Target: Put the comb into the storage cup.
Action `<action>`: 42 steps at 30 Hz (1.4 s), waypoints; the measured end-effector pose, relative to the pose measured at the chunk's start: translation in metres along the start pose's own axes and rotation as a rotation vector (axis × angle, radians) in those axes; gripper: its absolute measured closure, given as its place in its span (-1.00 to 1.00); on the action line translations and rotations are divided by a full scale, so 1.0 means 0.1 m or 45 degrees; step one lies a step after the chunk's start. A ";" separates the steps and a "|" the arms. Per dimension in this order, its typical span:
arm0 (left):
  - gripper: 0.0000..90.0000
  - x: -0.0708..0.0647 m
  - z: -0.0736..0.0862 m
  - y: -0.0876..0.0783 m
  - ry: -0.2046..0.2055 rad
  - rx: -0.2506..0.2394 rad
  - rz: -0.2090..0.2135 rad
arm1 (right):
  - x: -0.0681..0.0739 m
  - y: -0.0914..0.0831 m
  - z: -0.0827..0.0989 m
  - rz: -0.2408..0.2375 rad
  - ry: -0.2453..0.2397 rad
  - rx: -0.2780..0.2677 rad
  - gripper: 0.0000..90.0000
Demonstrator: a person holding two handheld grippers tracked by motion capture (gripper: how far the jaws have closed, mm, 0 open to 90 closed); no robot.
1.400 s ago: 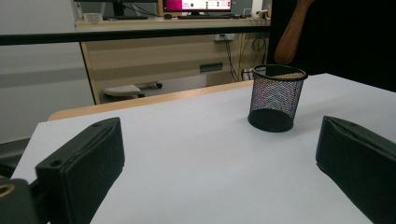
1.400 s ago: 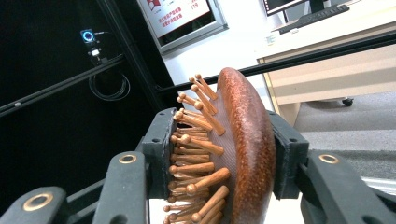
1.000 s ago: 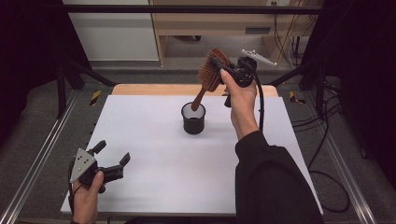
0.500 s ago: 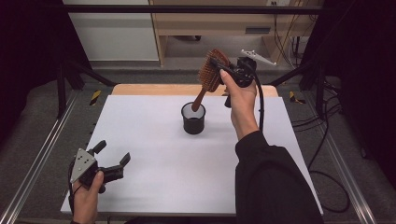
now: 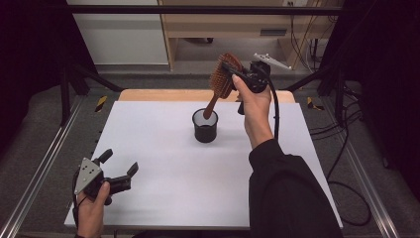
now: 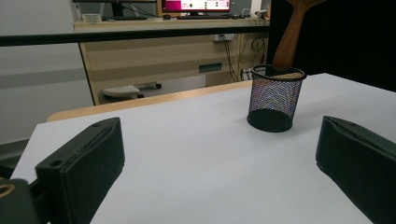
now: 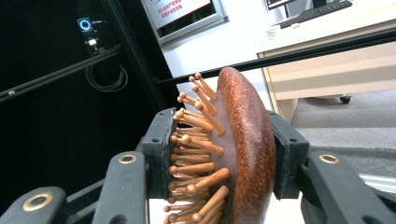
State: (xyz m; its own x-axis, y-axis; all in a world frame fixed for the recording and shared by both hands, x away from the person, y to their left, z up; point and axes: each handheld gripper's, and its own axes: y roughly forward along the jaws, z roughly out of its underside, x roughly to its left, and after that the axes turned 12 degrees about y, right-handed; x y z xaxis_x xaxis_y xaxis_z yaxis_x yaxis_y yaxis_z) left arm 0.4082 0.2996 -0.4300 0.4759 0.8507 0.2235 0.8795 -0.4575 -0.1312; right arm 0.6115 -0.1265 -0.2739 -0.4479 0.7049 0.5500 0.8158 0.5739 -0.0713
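My right gripper (image 5: 232, 69) clamps the hairbrush (image 5: 221, 82) by its head, the handle tip already inside the mesh cup (image 5: 205, 126) below it. Left to do: lower and release. My left gripper (image 5: 119, 166) rests open, holding nothing.

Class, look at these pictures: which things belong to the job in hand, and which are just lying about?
In the job:
- wooden hairbrush, head clamped in the right gripper, handle tip in the cup
- black mesh cup

Just about:
- left gripper, open, nothing between its jaws, over the near left corner of the white table
- monitor on the far desk
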 end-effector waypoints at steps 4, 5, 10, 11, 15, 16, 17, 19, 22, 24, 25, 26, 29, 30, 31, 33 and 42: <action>-0.97 0.00 0.00 0.00 -0.001 0.000 0.003 | 0.00 0.01 0.01 0.000 -0.004 0.006 0.14; -0.96 0.00 0.00 0.00 -0.002 0.000 0.004 | 0.00 0.01 0.01 0.000 -0.007 0.006 0.13; -0.96 0.00 0.00 0.00 0.003 -0.001 0.006 | -0.01 0.02 0.03 0.006 -0.010 0.012 0.13; -0.96 0.00 0.00 0.00 0.002 -0.001 0.005 | -0.01 0.03 0.03 0.005 -0.011 0.012 0.13; -0.96 0.00 0.00 0.00 0.004 -0.001 0.004 | -0.01 0.04 0.05 0.007 -0.013 0.021 0.13; -0.96 0.00 0.00 0.00 0.004 -0.001 0.004 | -0.01 0.05 0.06 0.008 -0.011 0.024 0.13; -0.96 0.00 0.00 0.00 0.004 0.001 0.005 | -0.02 0.06 0.07 0.008 -0.013 0.026 0.13; -0.96 0.00 0.00 0.00 0.005 0.000 0.005 | -0.01 0.08 0.09 0.007 -0.015 0.034 0.13; -0.96 -0.01 0.00 0.01 0.002 -0.001 0.005 | -0.01 0.12 0.13 0.006 -0.021 0.049 0.13; -0.96 0.00 0.00 0.00 0.004 0.000 0.006 | -0.02 0.14 0.16 0.009 -0.028 0.061 0.13; -0.96 0.00 0.00 0.01 0.004 0.000 0.006 | -0.02 0.16 0.18 0.015 -0.033 0.070 0.13; -0.96 0.00 0.00 0.01 0.005 0.000 0.006 | -0.02 0.17 0.20 0.018 -0.035 0.077 0.13; -0.96 0.00 0.00 0.01 0.006 0.000 0.010 | -0.05 0.21 0.26 0.031 -0.038 0.098 0.13; -0.96 0.00 0.00 0.01 0.005 0.001 0.010 | -0.05 0.21 0.28 0.034 -0.042 0.102 0.13; -0.96 0.00 0.00 0.01 0.005 0.000 0.011 | -0.06 0.23 0.29 0.038 -0.044 0.109 0.13; -0.96 0.00 0.00 0.01 0.006 0.000 0.012 | -0.07 0.25 0.32 0.044 -0.052 0.120 0.13; -0.96 0.00 0.00 0.01 0.006 -0.001 0.015 | -0.07 0.32 0.37 0.057 -0.065 0.146 0.13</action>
State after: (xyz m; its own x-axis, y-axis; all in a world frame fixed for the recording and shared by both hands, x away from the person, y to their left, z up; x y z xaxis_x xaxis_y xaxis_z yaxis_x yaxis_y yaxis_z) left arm 0.4094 0.2988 -0.4303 0.4861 0.8441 0.2263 0.8739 -0.4675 -0.1333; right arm 0.6276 -0.0979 -0.3111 -0.4326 0.7494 0.5012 0.7896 0.5833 -0.1907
